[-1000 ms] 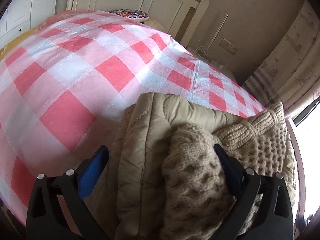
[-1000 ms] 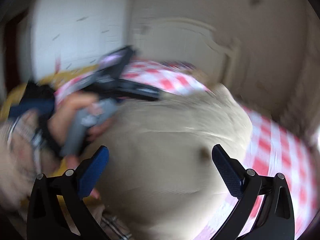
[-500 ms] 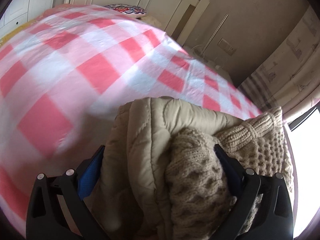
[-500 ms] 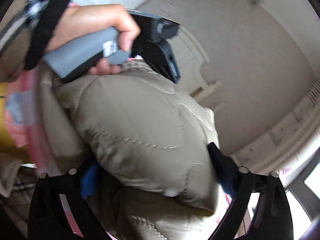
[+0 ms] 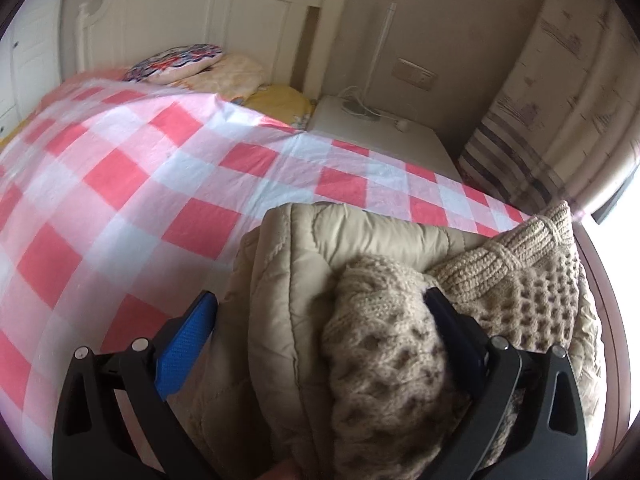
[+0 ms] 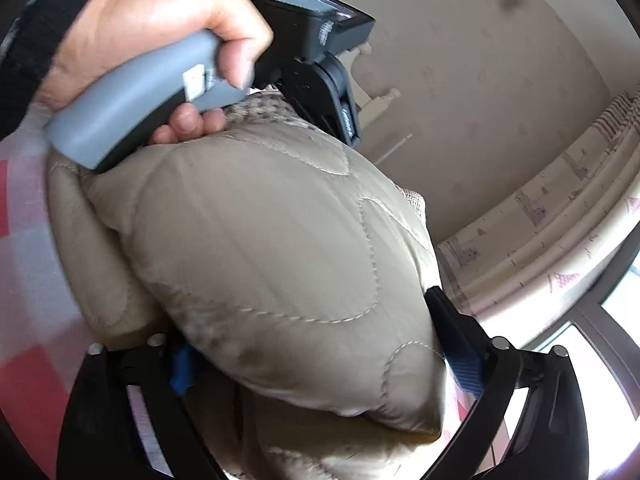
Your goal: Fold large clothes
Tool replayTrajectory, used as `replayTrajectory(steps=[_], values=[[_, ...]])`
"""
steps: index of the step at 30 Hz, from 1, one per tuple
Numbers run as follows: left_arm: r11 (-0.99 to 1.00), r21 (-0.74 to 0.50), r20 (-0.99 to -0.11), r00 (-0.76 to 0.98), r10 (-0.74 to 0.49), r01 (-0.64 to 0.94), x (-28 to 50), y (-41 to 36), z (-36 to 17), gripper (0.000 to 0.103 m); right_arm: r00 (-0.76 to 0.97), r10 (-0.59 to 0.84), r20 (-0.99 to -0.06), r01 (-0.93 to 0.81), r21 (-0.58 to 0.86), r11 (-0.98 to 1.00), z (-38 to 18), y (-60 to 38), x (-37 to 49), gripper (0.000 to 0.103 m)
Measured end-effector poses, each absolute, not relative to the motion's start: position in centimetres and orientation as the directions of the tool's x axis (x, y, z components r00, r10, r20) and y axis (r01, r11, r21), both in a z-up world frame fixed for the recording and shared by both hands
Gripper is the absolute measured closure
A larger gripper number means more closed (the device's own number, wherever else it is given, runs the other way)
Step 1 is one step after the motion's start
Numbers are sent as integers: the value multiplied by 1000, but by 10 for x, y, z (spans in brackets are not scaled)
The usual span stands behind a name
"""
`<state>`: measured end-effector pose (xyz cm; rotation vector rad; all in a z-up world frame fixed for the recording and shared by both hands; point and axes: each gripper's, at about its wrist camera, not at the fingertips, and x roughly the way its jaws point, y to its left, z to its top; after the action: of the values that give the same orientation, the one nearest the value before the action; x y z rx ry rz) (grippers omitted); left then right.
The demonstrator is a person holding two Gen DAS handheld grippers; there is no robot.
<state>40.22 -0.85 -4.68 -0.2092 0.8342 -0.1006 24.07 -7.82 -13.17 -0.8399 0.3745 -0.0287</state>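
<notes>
- Beige quilted padded jacket with cream cable-knit trim [image 5: 360,288] is bundled between both grippers, held up above the bed with the red-and-white checked sheet [image 5: 120,184].
- Left gripper [image 5: 320,316]: fingers wide, bundle between them; real pinch unclear.
- Right gripper [image 6: 312,340]: fingers opening to their widest around the bulging quilted fabric.
- Risk: the slippery, puffy bundle could spring loose and unfold, since neither pair bites firmly.

We see soft daylight glaring white from the window [image 5: 624,200] at right; fisheye bends and darkens the edges; the checked cover [image 5: 120,184] blurs at left.
</notes>
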Motion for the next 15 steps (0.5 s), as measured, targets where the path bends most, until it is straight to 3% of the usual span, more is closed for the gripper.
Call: replayTrajectory(steps=[4,7,10,15], values=[[973,-230,-695,700,-163,-1,383,5,-31,2,914,-112,-390,-198,-670,716,-115,-89,227,4],[989,-140,-615,786,-57,-38,343,16,4,2,909,6,-416,-267,-572,775,-88,-98,190,4],[993,-2,-498,861,98,-114,281,18,40,2,906,153,-395,-317,-392,863,-53,-122,147,4],[994,73,-333,937,103,-83,159,18,72,2,912,244,-329,-272,-41,962,-17,-167,106,4]])
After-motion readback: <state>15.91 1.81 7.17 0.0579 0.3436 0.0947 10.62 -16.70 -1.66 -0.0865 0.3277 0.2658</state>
